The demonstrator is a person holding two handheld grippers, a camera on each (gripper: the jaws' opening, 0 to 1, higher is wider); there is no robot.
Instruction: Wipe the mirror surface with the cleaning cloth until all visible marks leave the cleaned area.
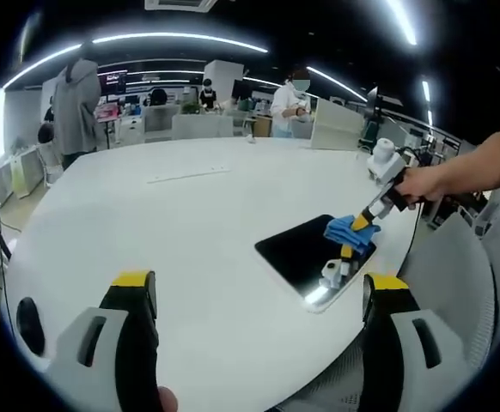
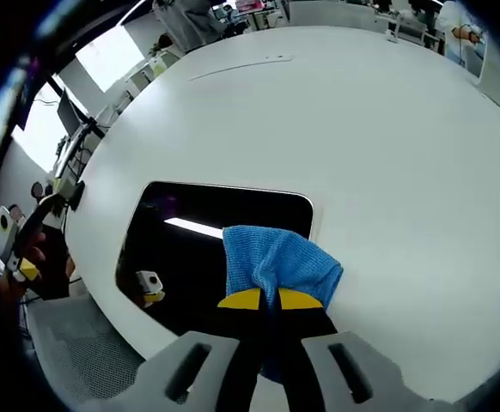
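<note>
From my left gripper [image 1: 259,296] I look across a round white table [image 1: 164,223], my jaws spread wide with nothing between them, hovering near the table's edge. The mirror [image 1: 306,253] lies flat on the table ahead and to the right of those jaws, well apart from them, a dark rounded rectangle close to the table's rim. On it sits the blue cleaning cloth [image 1: 350,228], pinched in my right gripper [image 1: 363,225], which comes in from the right with a hand [image 1: 422,183] wrapped around its grip.

Through the right gripper view, my right gripper [image 2: 269,299] has its yellow-tipped jaws closed tight on the cloth [image 2: 276,262], which bunches up just beyond the tips and is pressed to the mirror [image 2: 190,249] near its right-hand edge. The glass to the left of the cloth is dark and reflects a ceiling light (and a small image of the gripper itself). I cannot make out any marks on it from here. People [image 1: 289,103] stand in the office beyond the table.
</note>
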